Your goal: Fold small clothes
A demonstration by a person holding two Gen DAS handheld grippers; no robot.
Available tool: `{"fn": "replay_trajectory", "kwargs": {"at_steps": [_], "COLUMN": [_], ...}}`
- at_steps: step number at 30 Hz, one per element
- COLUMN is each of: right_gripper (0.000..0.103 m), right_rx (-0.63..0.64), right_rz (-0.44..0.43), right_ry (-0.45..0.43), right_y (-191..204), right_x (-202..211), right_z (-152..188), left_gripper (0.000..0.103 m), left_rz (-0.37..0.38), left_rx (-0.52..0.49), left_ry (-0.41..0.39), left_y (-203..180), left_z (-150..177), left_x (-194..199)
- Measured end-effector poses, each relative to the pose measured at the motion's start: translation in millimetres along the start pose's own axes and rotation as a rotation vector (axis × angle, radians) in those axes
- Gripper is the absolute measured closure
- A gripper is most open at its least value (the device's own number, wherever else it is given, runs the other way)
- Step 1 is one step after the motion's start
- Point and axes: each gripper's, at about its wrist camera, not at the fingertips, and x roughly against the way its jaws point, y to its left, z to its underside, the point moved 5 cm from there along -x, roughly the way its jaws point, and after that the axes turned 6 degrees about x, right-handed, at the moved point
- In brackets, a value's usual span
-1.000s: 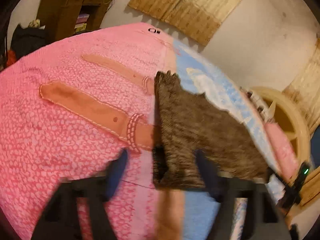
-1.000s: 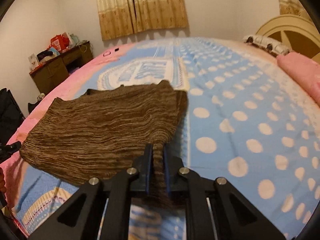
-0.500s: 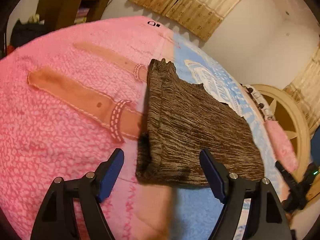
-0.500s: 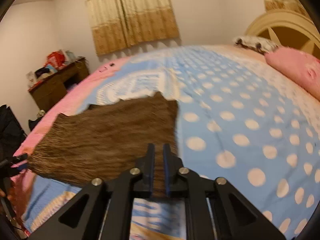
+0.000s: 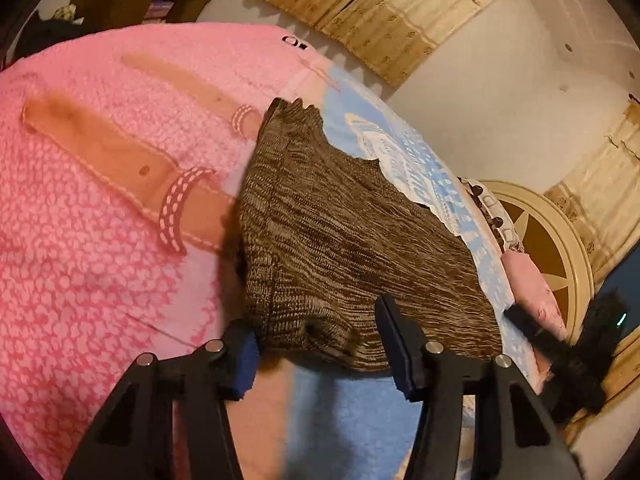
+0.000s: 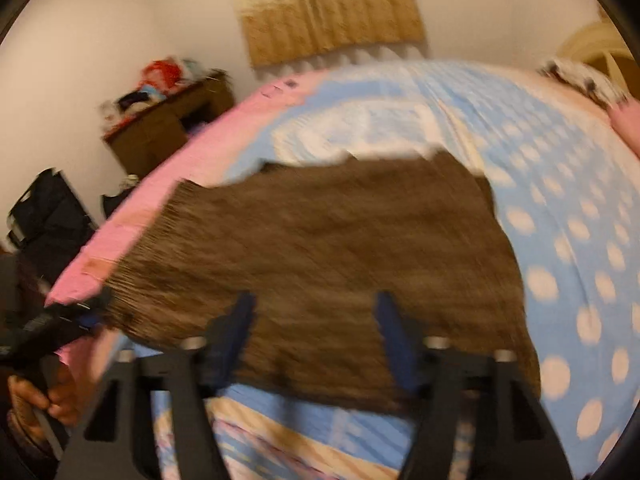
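Left wrist view: the left gripper (image 5: 316, 344) gapes apart over the near corner of the brown knit garment (image 5: 352, 236), which lies on the bedspread (image 5: 80, 240); bite both layers squarely.

Right wrist view (badly blurred): the right gripper (image 6: 312, 324) is spread wide above the garment's near hem, holding nothing; its far edge is indistinct

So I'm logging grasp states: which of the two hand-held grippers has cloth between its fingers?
The left hand-held gripper: its open fingers straddle the brown knit garment's near edge. The right one, also open, only hovers above.
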Motion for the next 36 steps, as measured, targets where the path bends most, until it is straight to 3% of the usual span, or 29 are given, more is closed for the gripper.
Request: {"fn": "replay_trajectory", "kwargs": {"at_steps": [5,7,10,11,14,16,21,22,24,26,28,30,31,33,36], "right_gripper": [0.02,0.02,0.02,0.02,0.02,0.02,0.02,0.017,0.003,0.003,0.015,0.041,0.049,0.075,0.083], "right_rx": [0.017,0.009,0.02,0.019,0.072,0.106,0.1,0.106,0.15,0.236,0.335,0.385,0.366,0.309,0.152], "right_rz": [-0.157,-0.233,-0.258,-0.275,-0.265,-0.254,-0.234,-0.224,-0.183,-0.14,-0.057,0.012,0.016,0.006,-0.116], "right_ry": [-0.011,0.037,0.092,0.119,0.151,0.174,0.256,0.265,0.258,0.27,0.275,0.265,0.267,0.274,0.271], "right_y": [43,66,88,100,129,148,165,171,180,193,201,199,193,176,149], "right_x": [-21,-49,-84,-99,-127,-153,-203,-210,-216,-221,-222,-219,-216,-211,-198], "right_z": [-46,-64,-78,-83,-89,-93,-92,-91,-89,-84,-77,-75,-76,-81,-89], "left_gripper": [0.047,0.047,0.047,0.053,0.079,0.089,0.088,0.088,0.088,0.088,0.089,0.09,0.092,0.093,0.093], "left_rz": [0.006,0.019,0.06,0.083,0.065,0.043,0.036,0.041,0.047,0.044,0.048,0.062,0.07,0.071,0.09], "left_rx": [0.097,0.142,0.172,0.183,0.181,0.173,0.133,0.137,0.142,0.136,0.121,0.114,0.109,0.087,0.025], "left_ry": [-0.028,-0.049,-0.086,-0.107,-0.142,-0.12,-0.113,-0.117,-0.118,-0.116,-0.111,-0.104,-0.097,-0.091,-0.108], "left_y": [2,4,9,11,21,29,24,24,23,21,16,12,10,4,-14], "left_z": [-10,-12,-12,-12,-11,-10,-9,-9,-11,-13,-14,-18,-21,-24,-32], "left_x": [-7,-5,2,6,10,3,0,0,-2,-3,-7,-10,-12,-12,-6]}}
